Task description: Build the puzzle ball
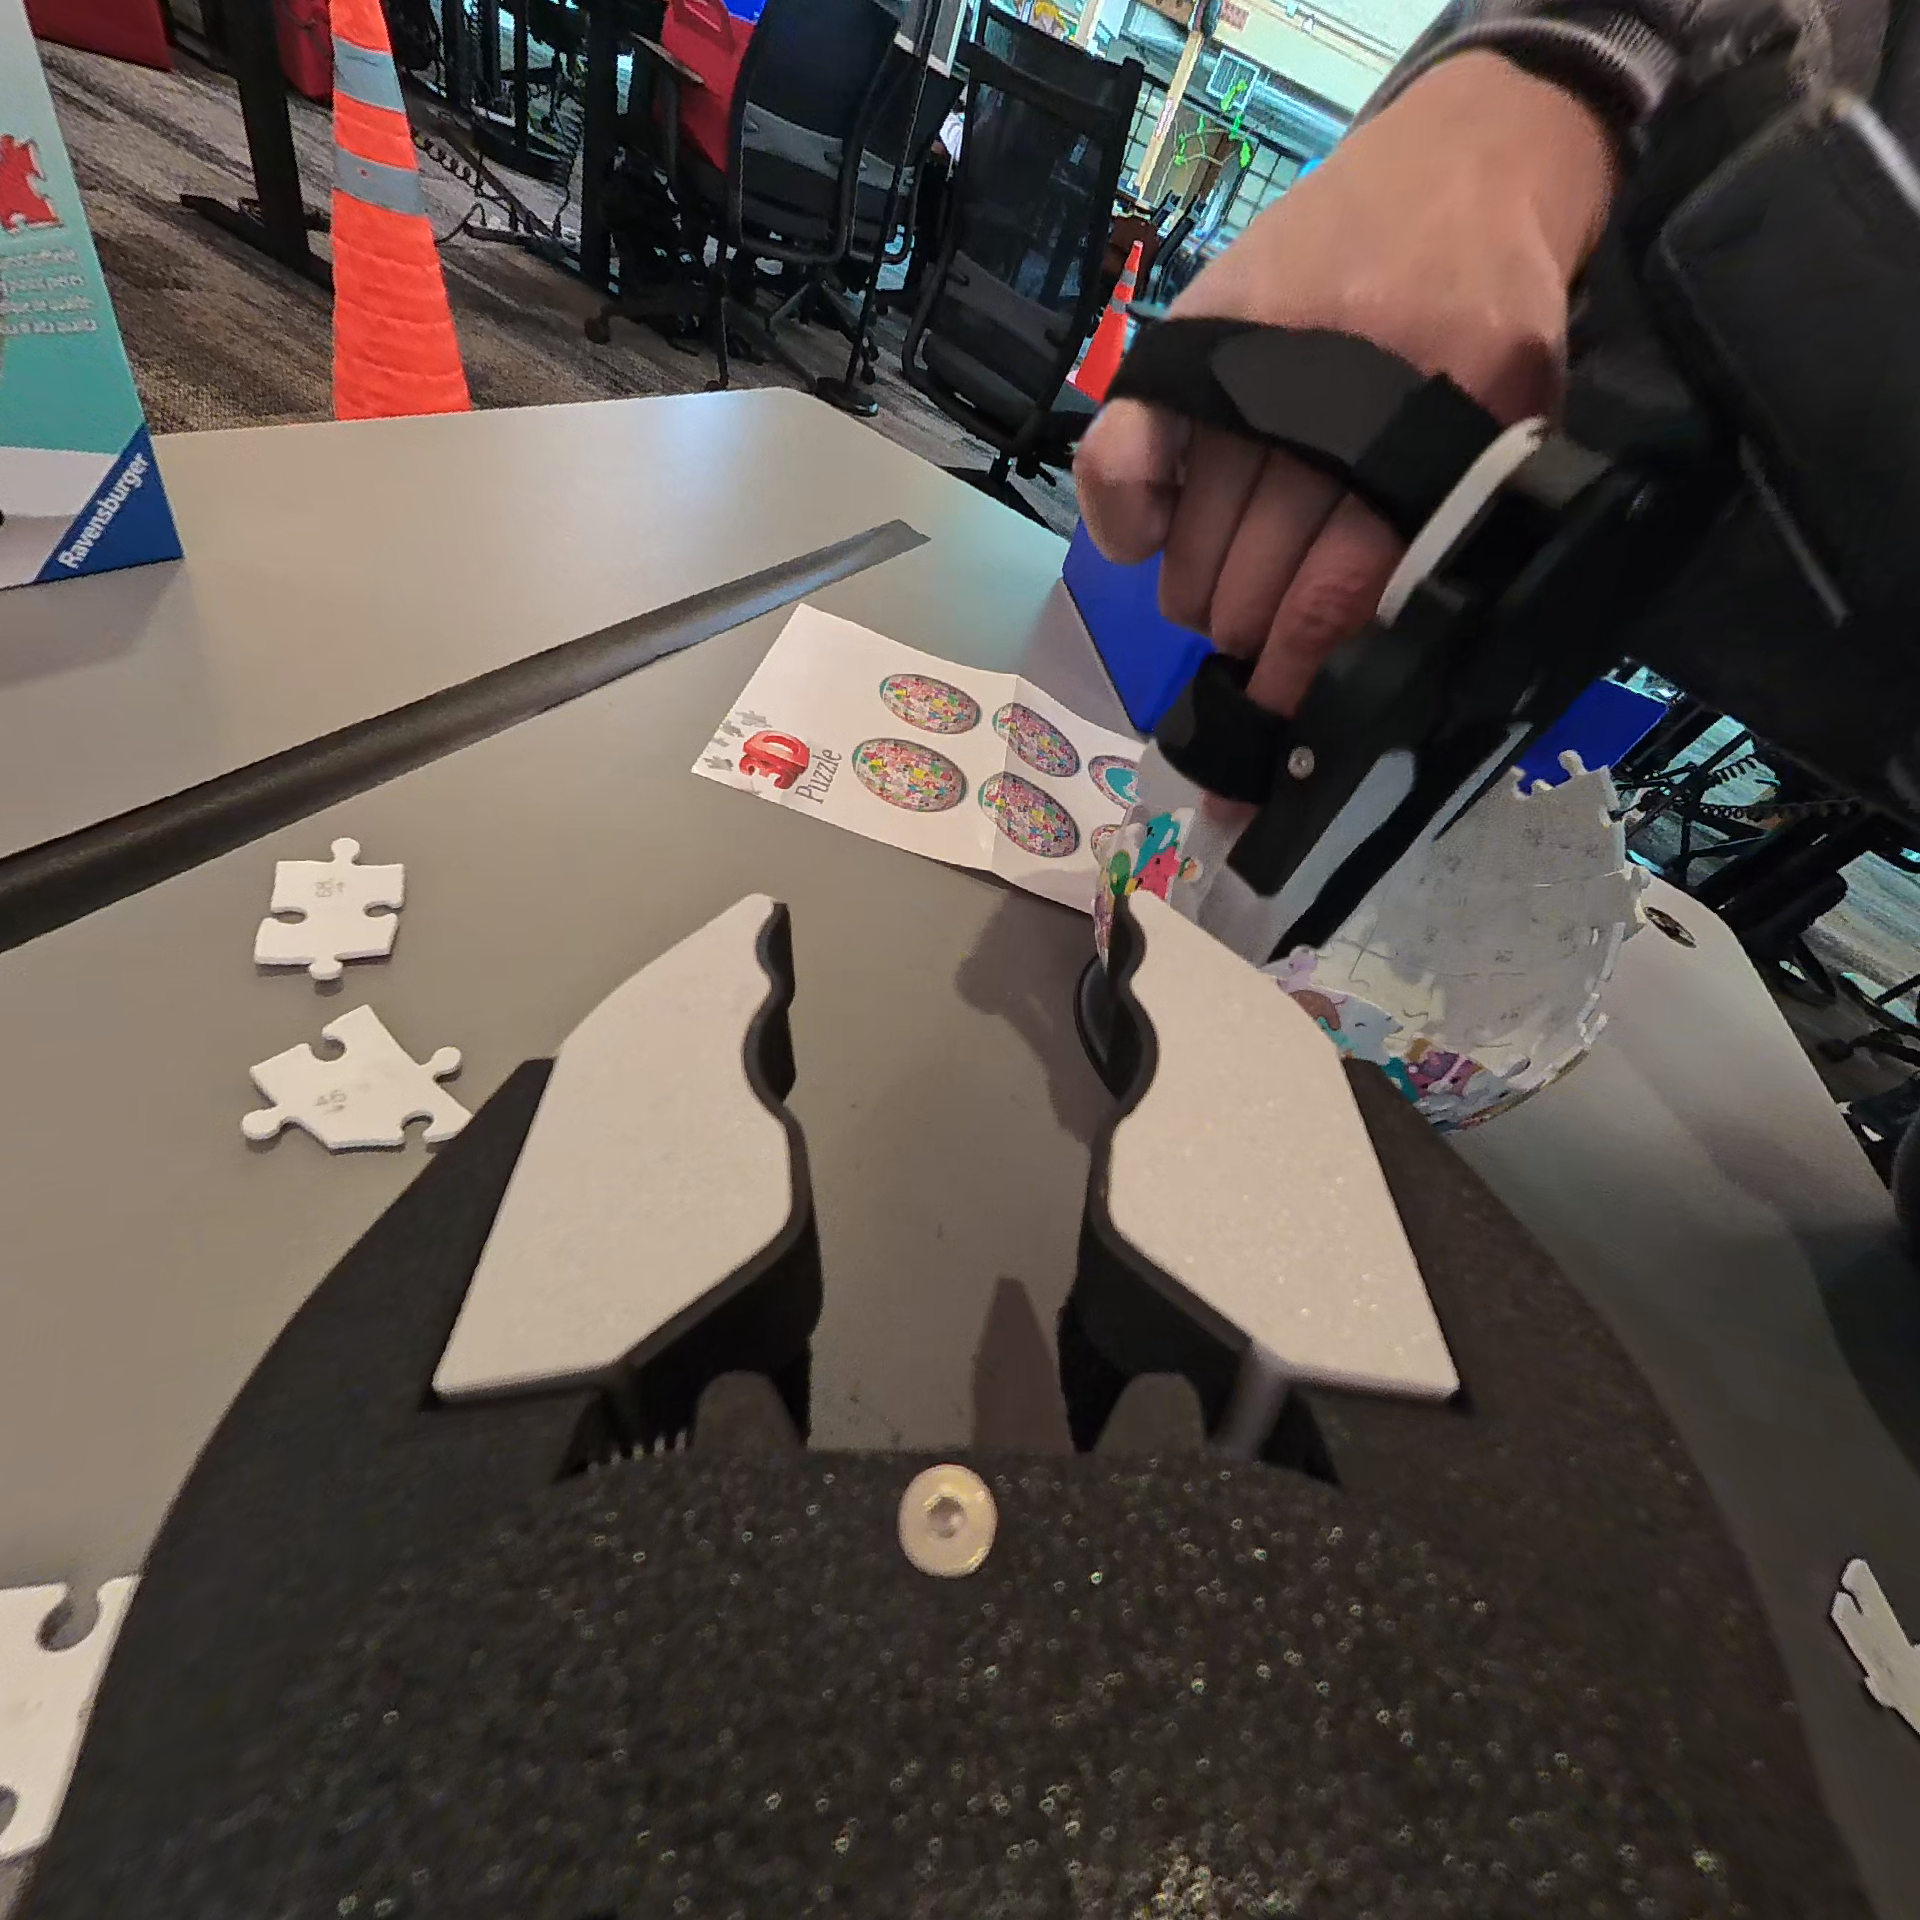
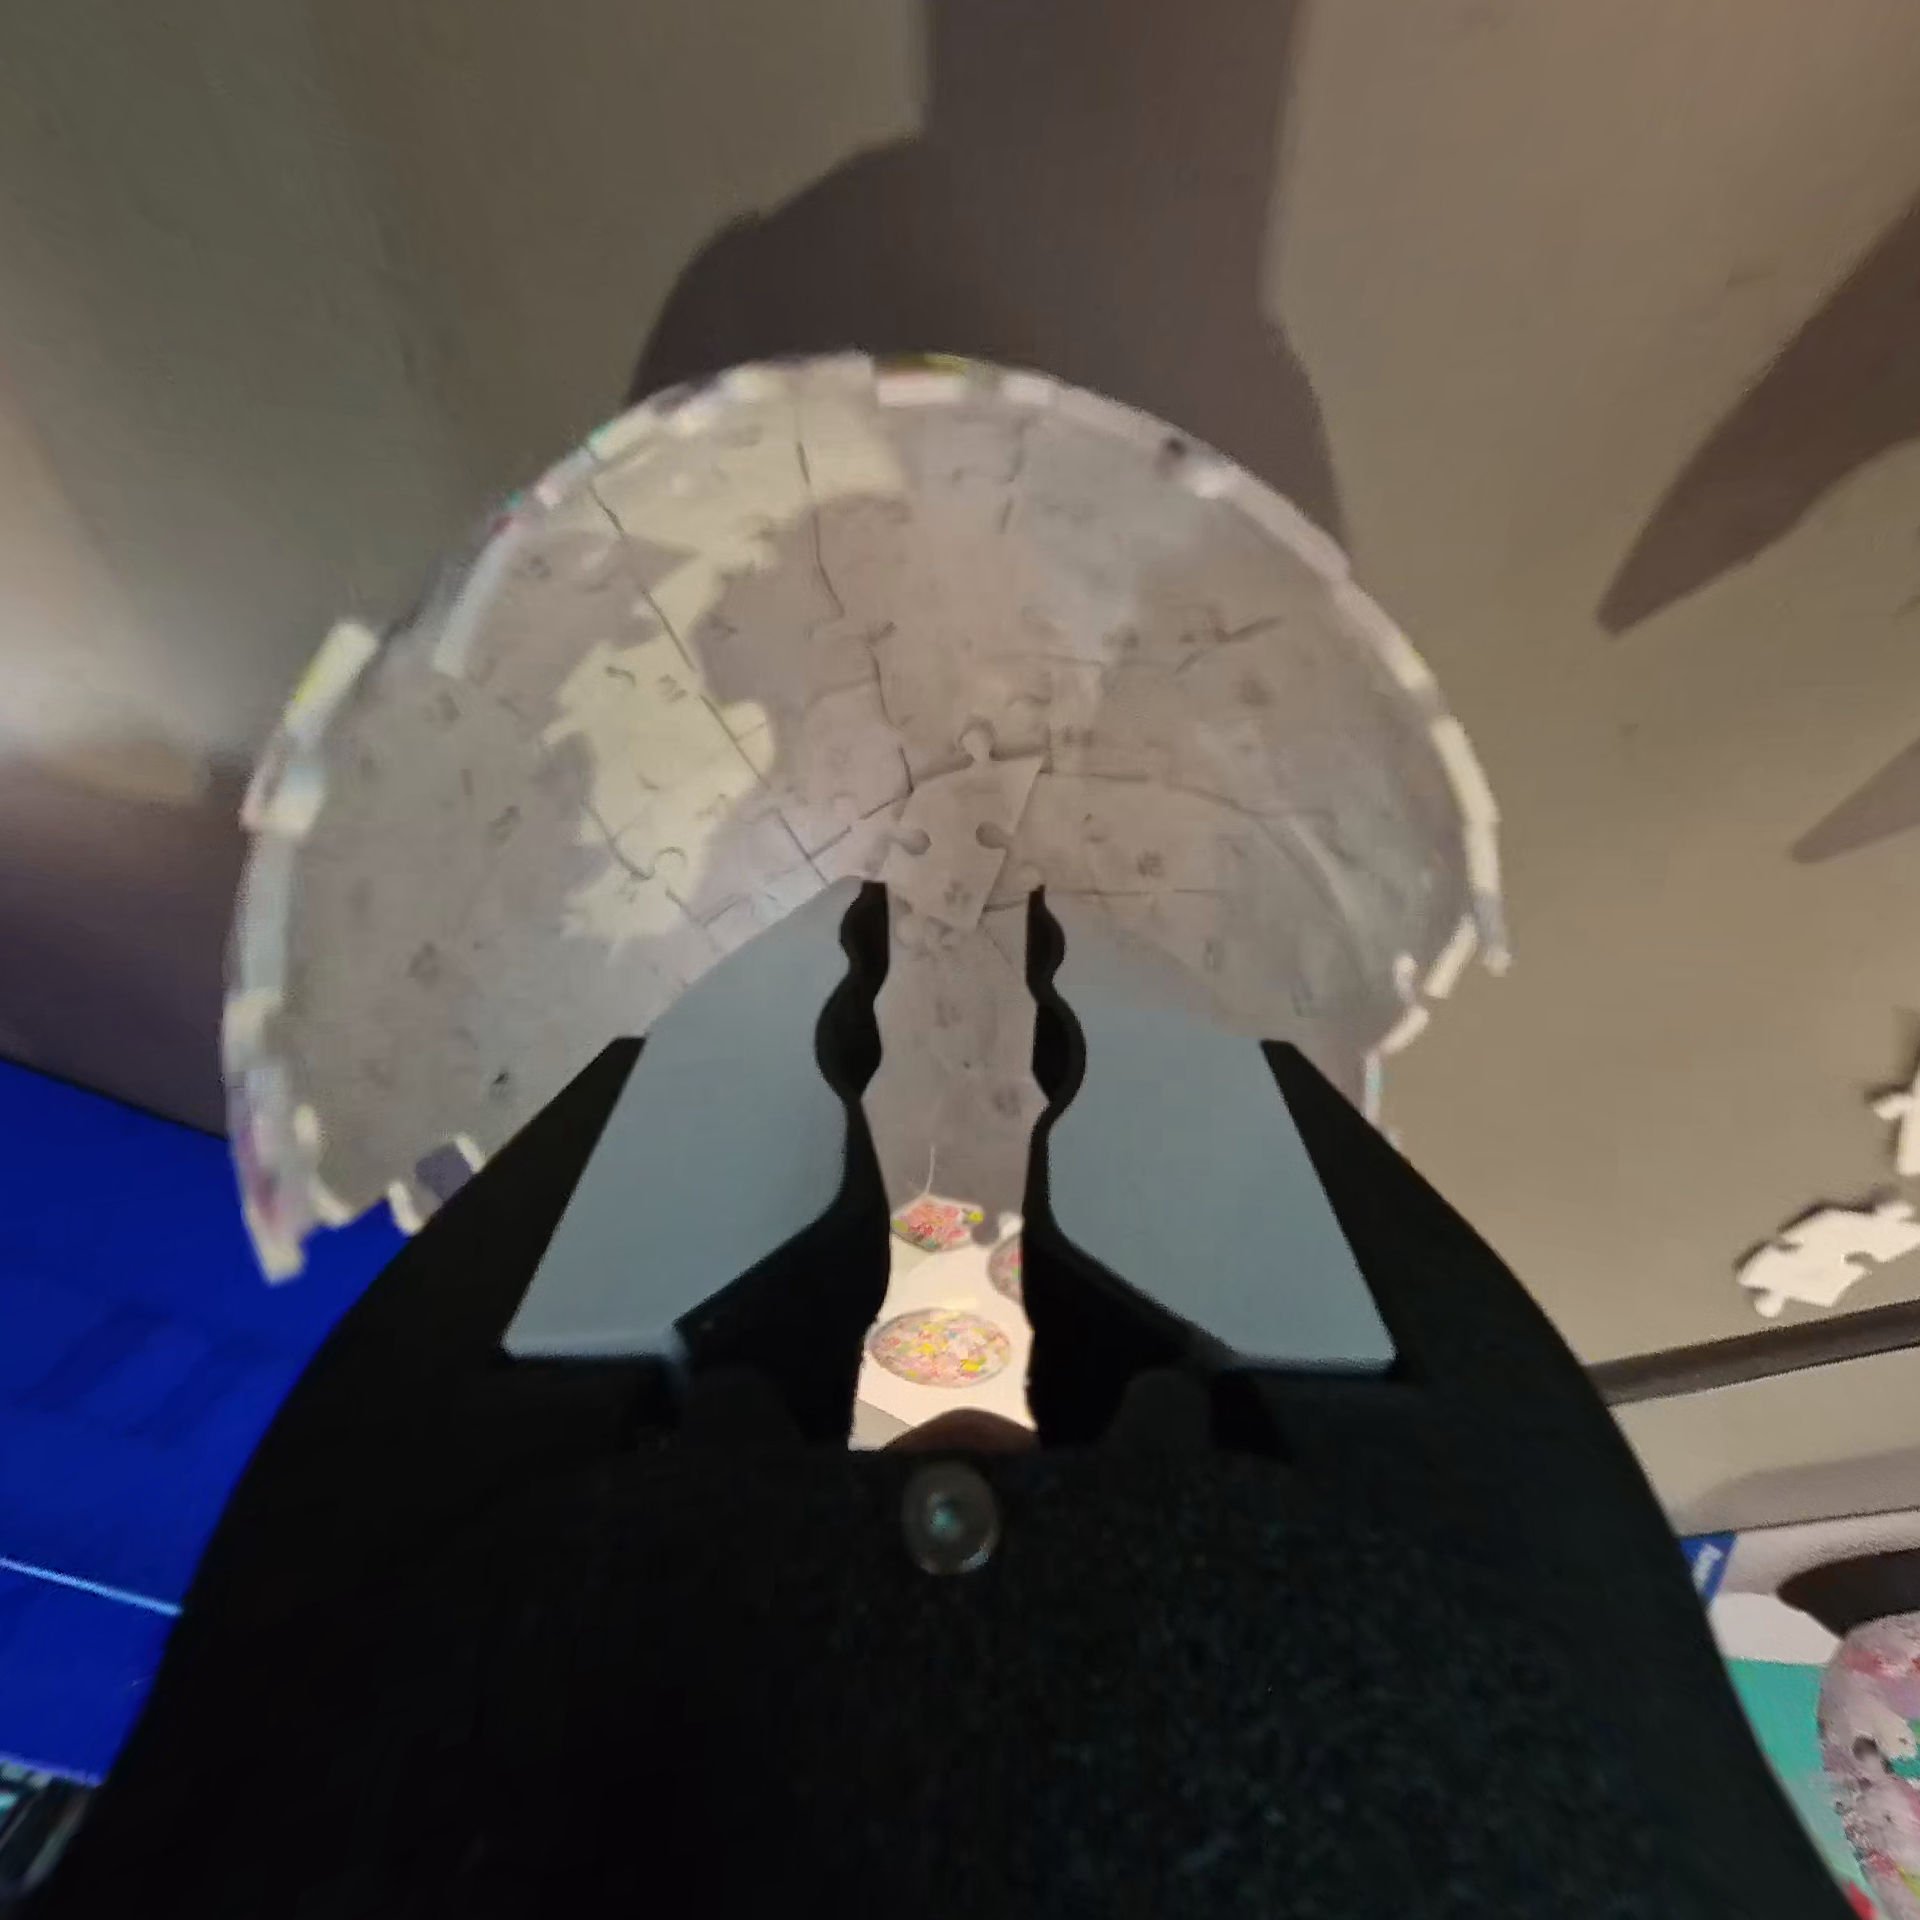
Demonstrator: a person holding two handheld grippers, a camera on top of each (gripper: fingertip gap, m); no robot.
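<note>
The half-built puzzle ball (image 1: 1496, 935) sits as an open bowl on the grey table (image 1: 520, 520), colourful outside and white inside. My left gripper (image 1: 951, 914) is open and empty just left of it, with its right fingertip (image 1: 1143, 935) close to the bowl's rim. The right gripper (image 1: 1455, 665), held by a hand, dips into the bowl from above. In the right wrist view the bowl's white inside (image 2: 1143, 644) fills the frame. My right gripper (image 2: 956, 899) is open. A white puzzle piece (image 2: 951, 831) lies raised on the inner wall at its tips, with a gap beside the right pad.
Two loose white pieces (image 1: 330, 906) (image 1: 353, 1081) lie left of my left gripper, and others lie at the lower edges (image 1: 42, 1683) (image 1: 1881, 1652). A folded leaflet (image 1: 914, 748) lies ahead, a blue box (image 1: 1132, 634) behind it. The puzzle box (image 1: 62, 364) stands far left.
</note>
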